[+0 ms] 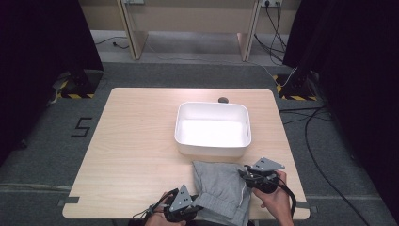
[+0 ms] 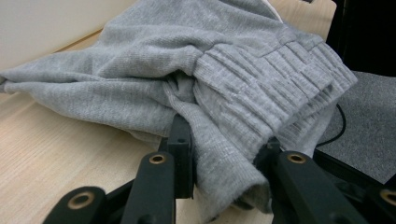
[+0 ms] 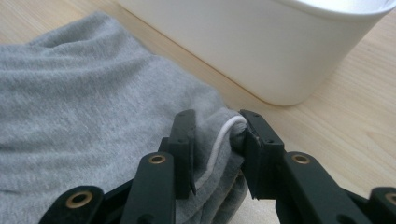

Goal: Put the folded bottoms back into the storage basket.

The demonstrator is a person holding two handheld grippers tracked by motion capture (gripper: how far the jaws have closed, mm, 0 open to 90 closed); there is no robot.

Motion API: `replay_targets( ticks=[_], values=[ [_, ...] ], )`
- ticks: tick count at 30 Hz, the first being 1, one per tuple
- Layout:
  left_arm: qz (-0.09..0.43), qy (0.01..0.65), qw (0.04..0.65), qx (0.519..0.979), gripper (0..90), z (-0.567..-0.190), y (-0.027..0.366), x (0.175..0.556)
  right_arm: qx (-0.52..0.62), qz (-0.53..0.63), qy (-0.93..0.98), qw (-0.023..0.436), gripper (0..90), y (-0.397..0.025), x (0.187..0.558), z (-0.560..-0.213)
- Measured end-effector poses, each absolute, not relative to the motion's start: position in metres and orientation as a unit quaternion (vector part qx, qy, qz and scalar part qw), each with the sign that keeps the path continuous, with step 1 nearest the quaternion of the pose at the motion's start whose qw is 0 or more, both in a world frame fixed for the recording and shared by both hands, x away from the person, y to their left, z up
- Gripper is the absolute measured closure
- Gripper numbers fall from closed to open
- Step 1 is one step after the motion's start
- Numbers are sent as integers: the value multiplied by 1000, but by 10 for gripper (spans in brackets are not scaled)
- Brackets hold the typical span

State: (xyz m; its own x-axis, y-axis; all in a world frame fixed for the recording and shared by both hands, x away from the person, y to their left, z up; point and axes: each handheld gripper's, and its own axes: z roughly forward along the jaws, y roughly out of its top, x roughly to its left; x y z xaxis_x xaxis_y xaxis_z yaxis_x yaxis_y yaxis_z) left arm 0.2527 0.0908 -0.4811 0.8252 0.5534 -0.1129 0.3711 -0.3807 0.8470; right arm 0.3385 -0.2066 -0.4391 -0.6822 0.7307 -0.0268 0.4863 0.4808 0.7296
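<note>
A grey knit garment [image 1: 220, 190] lies bunched at the table's near edge, partly hanging over it. My left gripper [image 1: 195, 205] sits at its near left corner; in the left gripper view the jaws are shut on a fold of the garment [image 2: 224, 154] beside the ribbed band [image 2: 280, 88]. My right gripper [image 1: 245, 175] is at the garment's right edge. In the right gripper view its jaws pinch a bunched fold of the garment [image 3: 93, 102] together with a white drawstring [image 3: 219, 140]. A white rectangular bin [image 1: 212, 128] stands just beyond the garment.
The wooden table [image 1: 136, 141] has open surface to the left of the bin. A small dark object [image 1: 223, 100] lies behind the bin near the far edge. The white bin wall [image 3: 261, 51] rises close to my right gripper. Grey carpet and cables surround the table.
</note>
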Motion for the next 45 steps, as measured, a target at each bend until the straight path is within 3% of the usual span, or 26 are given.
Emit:
replay_targets(
  ticks=[45],
  values=[
    [137, 239, 528, 803, 742, -405, 105, 248, 309, 421, 825, 214, 734, -201, 318, -356]
  ],
)
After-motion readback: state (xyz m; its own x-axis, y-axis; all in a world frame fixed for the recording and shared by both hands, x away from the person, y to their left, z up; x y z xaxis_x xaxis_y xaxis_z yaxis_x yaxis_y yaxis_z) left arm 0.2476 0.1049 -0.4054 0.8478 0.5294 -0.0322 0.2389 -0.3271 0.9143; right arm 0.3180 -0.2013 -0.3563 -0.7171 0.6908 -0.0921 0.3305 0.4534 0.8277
